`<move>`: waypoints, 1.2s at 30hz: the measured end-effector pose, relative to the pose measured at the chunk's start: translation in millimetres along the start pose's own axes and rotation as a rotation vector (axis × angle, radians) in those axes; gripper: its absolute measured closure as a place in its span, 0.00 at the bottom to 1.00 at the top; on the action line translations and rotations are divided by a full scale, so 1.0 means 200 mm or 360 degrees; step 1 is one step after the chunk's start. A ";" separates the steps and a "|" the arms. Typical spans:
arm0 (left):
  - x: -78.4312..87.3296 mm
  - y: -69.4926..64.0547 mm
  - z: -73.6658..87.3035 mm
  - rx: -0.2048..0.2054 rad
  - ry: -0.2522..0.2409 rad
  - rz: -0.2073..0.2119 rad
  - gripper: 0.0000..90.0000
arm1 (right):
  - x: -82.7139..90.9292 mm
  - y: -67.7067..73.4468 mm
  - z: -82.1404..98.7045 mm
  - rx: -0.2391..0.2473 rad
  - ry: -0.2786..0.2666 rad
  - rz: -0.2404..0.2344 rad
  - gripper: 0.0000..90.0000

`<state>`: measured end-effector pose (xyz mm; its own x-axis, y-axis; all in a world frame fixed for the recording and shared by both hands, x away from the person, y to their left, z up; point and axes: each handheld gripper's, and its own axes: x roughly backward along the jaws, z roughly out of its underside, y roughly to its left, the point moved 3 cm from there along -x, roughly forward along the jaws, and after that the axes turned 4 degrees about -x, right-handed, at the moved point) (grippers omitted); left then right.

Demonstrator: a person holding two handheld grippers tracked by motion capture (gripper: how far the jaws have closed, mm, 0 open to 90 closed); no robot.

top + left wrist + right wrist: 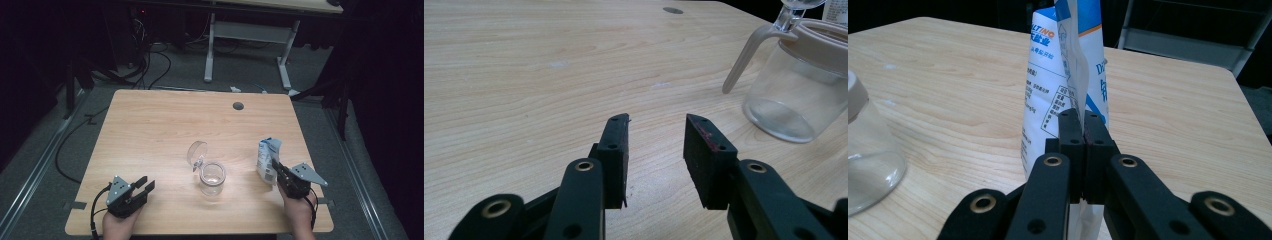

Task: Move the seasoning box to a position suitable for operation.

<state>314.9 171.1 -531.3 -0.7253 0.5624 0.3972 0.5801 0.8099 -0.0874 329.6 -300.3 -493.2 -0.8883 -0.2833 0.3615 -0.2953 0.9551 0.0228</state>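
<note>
Between the jaws of the right gripper (1083,120): one white-and-blue pouch (1063,75), upright, its side seam pinched flat by the two pads, which stand pressed together on the thin film. In the high view the same pouch (267,160) stands just ahead of that gripper (276,169) on the table (150,125).

To that gripper's left, well apart: one clear glass jar (212,177), upright, with a beige collar and a hinged clear lid (197,151) thrown open and standing behind the mouth. No contents can be made out in it.

Farther left, near the table's near edge: left gripper (144,186), jaws half spread, nothing between them, pads clear of the wood.

Progress, as judged: the work appears to be tipping the pouch into the jar. Done: jar lid open, pouch gripped. Left: carrying the pouch over the mouth, tilting it, likely steadying the jar with the free gripper. Whether the pouch top is already cut open cannot be told. An early stage.

Views compared. The right gripper view gives the pinch itself, pads meeting on the seam, and the pouch's print; the high view is too small for either. The left gripper view shows the gap between its own pads (616,150) and the jar (794,95) ahead and to its right, with the lid lever. The high view alone lays out the spacing of all items.
</note>
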 end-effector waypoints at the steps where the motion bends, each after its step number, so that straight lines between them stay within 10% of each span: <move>1: 0.00 0.00 0.00 0.0003 0.0000 0.0005 0.69 | 0.00 0.00 0.00 -0.0008 0.0001 -0.0005 0.99; 15: -0.09 -0.02 -0.04 -0.0050 0.0004 0.0144 0.63 | 0.05 -0.02 0.05 -0.0098 0.0024 -0.0047 0.81; 23: -0.11 -0.04 -0.06 -0.0081 -0.0035 0.0222 0.63 | 0.06 0.00 0.07 -0.0018 0.0192 0.0014 0.73; 36: -0.11 -0.04 -0.05 -0.0078 -0.0037 0.0199 0.63 | 0.04 -0.02 0.01 0.0005 0.0255 -0.0009 0.80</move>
<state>329.9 150.1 -529.9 -0.6543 0.6624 0.3649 0.6833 0.7246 -0.0899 323.0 -305.9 -492.9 -0.8191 -0.2711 0.5055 -0.3015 0.9532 0.0228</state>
